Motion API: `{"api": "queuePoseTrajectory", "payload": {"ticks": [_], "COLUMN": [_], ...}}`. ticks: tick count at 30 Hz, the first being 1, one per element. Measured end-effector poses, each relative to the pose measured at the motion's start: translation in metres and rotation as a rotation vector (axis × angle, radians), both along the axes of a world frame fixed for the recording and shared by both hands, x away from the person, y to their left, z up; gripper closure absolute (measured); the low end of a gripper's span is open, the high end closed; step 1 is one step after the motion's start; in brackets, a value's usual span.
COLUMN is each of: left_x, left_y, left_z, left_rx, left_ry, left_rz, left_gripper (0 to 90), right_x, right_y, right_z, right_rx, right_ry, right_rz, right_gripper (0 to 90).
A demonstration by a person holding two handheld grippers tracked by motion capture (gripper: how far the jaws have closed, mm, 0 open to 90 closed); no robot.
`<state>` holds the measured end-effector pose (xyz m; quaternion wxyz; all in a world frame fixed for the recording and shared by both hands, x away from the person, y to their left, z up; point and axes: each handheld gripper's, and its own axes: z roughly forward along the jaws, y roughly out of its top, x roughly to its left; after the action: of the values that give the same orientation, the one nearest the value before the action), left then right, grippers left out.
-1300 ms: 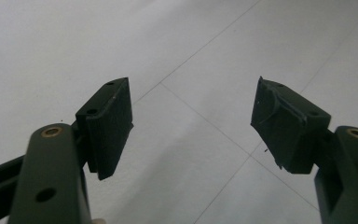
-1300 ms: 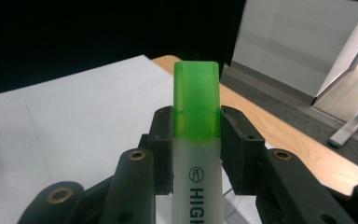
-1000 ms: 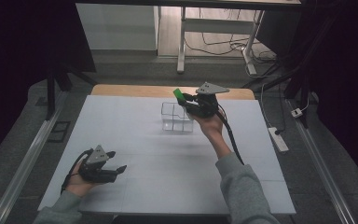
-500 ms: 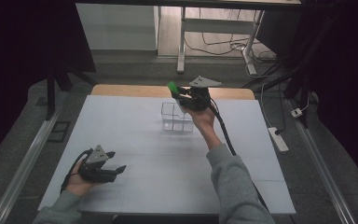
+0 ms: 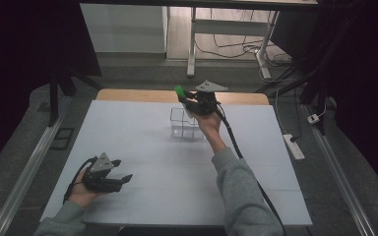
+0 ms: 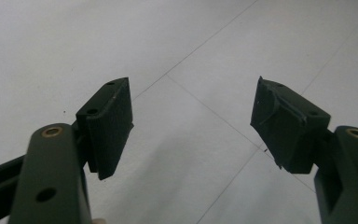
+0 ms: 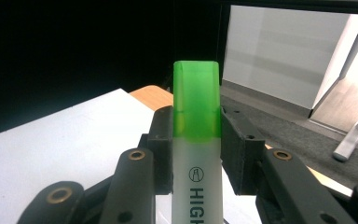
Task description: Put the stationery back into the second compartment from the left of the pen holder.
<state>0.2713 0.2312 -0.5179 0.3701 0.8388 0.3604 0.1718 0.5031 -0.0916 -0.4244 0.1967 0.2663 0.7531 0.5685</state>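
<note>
Right gripper clamped on green-capped white highlighter pen, hovering just behind clear plastic compartment box. Left gripper wide open, empty, well in front of box, low over white worktop.

Pretty dark room: white bench, grey floor, power strip at 3 o'clock, desk legs at 12.
</note>
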Motion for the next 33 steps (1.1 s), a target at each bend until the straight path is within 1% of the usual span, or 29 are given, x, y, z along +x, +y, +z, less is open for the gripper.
{"api": "queuePoseTrajectory", "payload": {"ticks": [5,7,9,12,14,16,22,26,30,33], "left_x": [0.000,0.000,0.000,0.000,0.000,0.000,0.000,0.000,0.000,0.000], "left_y": [-0.001,-0.001,-0.001,0.000,0.000,0.000,0.000,0.000,0.001,0.001], "left_z": [0.000,0.000,0.000,0.000,0.000,0.000,0.000,0.000,0.000,-0.001], "left_rx": [0.001,0.001,0.000,-0.002,-0.007,-0.009,-0.003,-0.008,-0.009,-0.007], "left_ry": [0.000,0.001,0.002,0.002,0.002,0.003,0.004,0.005,0.006,0.007], "left_rz": [-0.001,-0.002,-0.003,-0.003,-0.002,-0.001,-0.001,0.002,0.005,0.007], "left_gripper": [29.0,29.0,28.9,28.9,28.9,28.8,28.7,28.7,28.7,28.6], "right_x": [0.002,0.003,0.003,0.004,0.004,0.003,-0.002,-0.007,-0.013,-0.018], "right_y": [0.001,0.001,0.001,0.001,0.000,0.000,-0.007,-0.013,-0.019,-0.025], "right_z": [-0.001,-0.002,-0.004,-0.006,-0.006,-0.004,-0.001,0.001,0.002,0.001], "right_rx": [0.008,0.016,0.011,0.017,0.006,-0.002,-0.056,-0.069,-0.092,-0.100], "right_ry": [-0.004,0.004,0.009,0.016,0.024,0.031,0.052,0.058,0.063,0.074], "right_rz": [0.007,0.007,0.004,-0.007,-0.016,-0.014,-0.012,0.002,0.011,0.019], "right_gripper": [65.9,65.8,65.1,55.6,52.4,50.6,48.3,47.5,46.5,45.0]}}
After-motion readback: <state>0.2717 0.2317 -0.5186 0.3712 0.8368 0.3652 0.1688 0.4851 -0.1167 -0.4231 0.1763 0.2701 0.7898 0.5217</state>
